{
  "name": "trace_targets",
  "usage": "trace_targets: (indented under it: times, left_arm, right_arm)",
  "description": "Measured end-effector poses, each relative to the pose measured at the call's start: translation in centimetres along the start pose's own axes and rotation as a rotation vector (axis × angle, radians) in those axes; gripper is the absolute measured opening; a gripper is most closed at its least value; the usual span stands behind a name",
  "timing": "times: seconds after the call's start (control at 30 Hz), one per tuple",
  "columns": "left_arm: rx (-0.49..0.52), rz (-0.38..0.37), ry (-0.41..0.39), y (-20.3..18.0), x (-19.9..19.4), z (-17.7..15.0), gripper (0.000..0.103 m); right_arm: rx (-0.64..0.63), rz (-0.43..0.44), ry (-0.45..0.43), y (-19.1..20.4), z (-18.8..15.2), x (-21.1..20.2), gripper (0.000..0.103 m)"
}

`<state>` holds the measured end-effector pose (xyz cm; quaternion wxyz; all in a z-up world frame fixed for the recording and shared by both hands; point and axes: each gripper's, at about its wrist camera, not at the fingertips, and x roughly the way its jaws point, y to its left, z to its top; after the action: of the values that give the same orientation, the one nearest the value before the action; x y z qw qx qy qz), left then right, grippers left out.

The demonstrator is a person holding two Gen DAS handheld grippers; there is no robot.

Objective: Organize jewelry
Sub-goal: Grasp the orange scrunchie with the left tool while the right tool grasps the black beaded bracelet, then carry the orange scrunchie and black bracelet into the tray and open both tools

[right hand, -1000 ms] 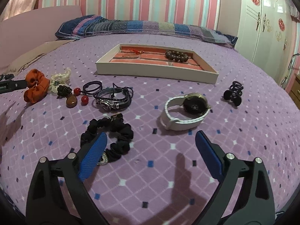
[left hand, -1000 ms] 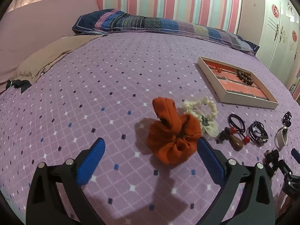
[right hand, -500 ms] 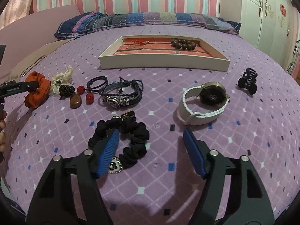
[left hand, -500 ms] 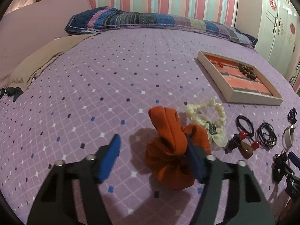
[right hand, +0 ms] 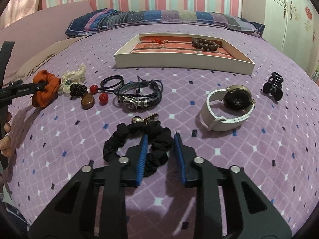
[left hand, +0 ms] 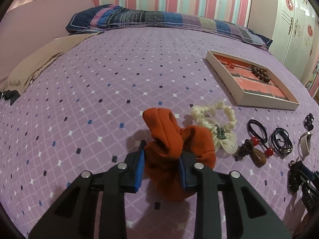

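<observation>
- Bedroom with pink and teal striped wallpaper, and a bed (right hand: 259,159) under a purple diamond-print cover that carries everything; a patchwork pillow (right hand: 159,19) runs along the far edge.
- A shallow cream tray (right hand: 179,60) lies toward the far side of the bed, with a brown bead bracelet (right hand: 204,44) in its right part and a small red knot (right hand: 157,40) further left.
- Left gripper (left hand: 161,159): its jaws have just been closing and are now clenched on the orange scrunchie (left hand: 179,145), near the bed's left side. The cream scrunchie (left hand: 215,119) touches it on the right.
- Right gripper (right hand: 160,155): also just been closing, jaws narrow, around the right side of the black scrunchie (right hand: 137,141) near the front edge. Can't tell if the pads actually press on the fabric.
- White-strap watch (right hand: 225,107) lies right of that, well apart from the black claw clip (right hand: 273,88).
- Dark leather bracelet (right hand: 139,95), black hair ties (right hand: 111,81) and a red-bead tie with a brown stone (right hand: 89,97) lie in a row between the scrunchies.
</observation>
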<state>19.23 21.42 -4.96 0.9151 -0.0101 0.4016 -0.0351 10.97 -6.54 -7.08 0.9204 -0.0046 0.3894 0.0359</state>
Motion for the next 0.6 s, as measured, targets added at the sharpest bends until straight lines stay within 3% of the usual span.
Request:
trace_targets:
  times: [0.17,0.6]
  left_arm:
    - [-0.003,0.010,-0.002,0.0,-0.3,-0.2,0.023]
    - [-0.019,0.051,-0.072,-0.4,-3.8,0.2,0.021]
  right_arm:
    - [-0.014,0.022,0.001,0.0,0.1,-0.1,0.015]
    - [-0.031,0.111,-0.062,-1.1,2.3,-2.7,0.013]
